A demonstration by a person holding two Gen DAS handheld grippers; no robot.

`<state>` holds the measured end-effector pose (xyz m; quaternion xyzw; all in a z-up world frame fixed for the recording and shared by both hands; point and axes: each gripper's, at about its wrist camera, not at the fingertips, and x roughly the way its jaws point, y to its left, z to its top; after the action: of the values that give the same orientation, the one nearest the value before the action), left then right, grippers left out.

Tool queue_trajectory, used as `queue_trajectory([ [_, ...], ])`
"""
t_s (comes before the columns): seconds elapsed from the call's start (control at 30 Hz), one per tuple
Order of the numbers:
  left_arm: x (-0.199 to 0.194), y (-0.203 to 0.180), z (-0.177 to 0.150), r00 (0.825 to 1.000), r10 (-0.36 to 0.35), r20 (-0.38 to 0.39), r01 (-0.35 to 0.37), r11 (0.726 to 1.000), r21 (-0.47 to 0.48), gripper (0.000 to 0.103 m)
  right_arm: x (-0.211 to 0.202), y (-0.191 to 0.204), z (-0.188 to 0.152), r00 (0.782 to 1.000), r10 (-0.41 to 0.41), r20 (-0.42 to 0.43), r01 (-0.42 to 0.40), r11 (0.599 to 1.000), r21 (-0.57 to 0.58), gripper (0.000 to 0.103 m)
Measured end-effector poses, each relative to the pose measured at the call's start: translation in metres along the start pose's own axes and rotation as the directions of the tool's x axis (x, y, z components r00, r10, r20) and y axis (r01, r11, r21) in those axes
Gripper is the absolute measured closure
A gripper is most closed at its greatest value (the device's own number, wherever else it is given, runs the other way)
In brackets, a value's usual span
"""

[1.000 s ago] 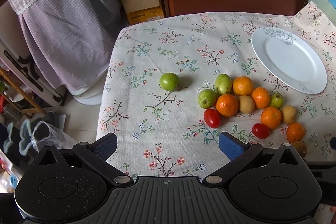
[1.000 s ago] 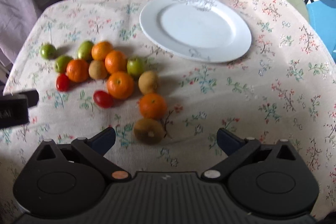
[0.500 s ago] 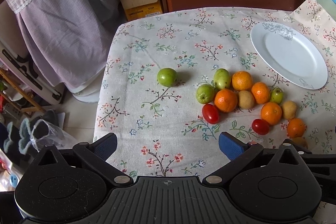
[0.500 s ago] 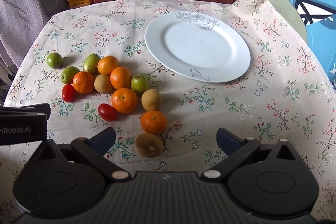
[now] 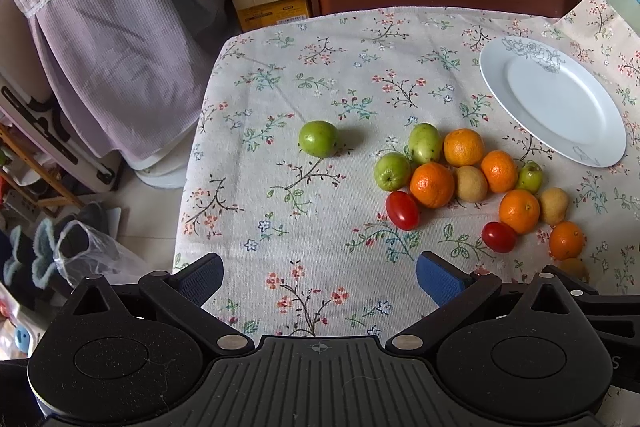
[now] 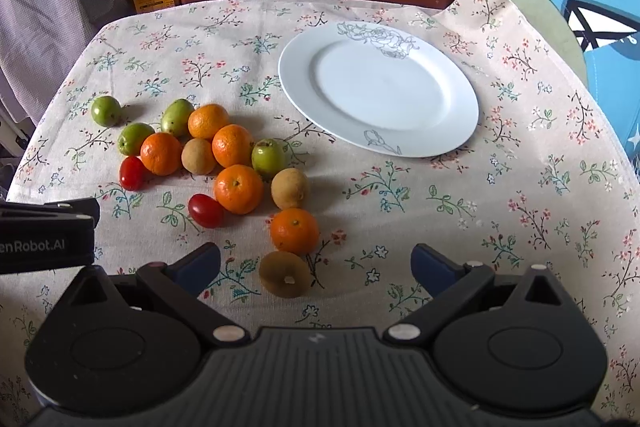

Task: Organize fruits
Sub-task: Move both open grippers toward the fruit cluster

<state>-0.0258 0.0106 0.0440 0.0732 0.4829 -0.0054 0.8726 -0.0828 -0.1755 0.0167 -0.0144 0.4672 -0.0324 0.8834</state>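
Both grippers have pulled back and up a bit over the last second, so more of the desk [image 6: 540, 147] shows now. Left gripper [image 5: 320, 277] and right gripper [image 6: 316, 263] each hover with fingers spread wide, holding nothing. Fruit sits loose on the flowered cloth: oranges [image 6: 238, 189], green fruits [image 6: 105, 111], two tomatoes [image 6: 205, 211] and brown kiwi-looking ones [image 6: 285, 274], bunched left of the white plate [image 6: 378, 93], which has nothing on it. Looks like sorting hasn't started yet. Next move probably means dropping the right gripper over the nearest brown fruit and closing gently, since round stuff rolls.
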Motion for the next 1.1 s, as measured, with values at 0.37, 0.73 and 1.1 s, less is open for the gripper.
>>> queue_trajectory([
  [0.37,-0.0013,0.0005,-0.0012,1.000,-0.006,0.013,0.006,1.000,0.001,0.000,-0.0004,-0.0005,0.0000,1.000,0.010,0.002,-0.010,1.000,-0.004,0.003],
  [0.73,-0.0055,-0.0010,-0.0024,1.000,-0.003,0.031,0.003,1.000,0.011,0.001,-0.0029,0.0001,-0.0004,1.000,0.021,0.008,-0.021,1.000,-0.015,0.005],
  [1.1,-0.0053,0.0013,-0.0029,0.998,-0.045,0.037,0.044,0.999,0.011,0.000,-0.0026,-0.0041,-0.0009,0.998,0.062,0.005,-0.062,0.998,-0.016,0.005],
])
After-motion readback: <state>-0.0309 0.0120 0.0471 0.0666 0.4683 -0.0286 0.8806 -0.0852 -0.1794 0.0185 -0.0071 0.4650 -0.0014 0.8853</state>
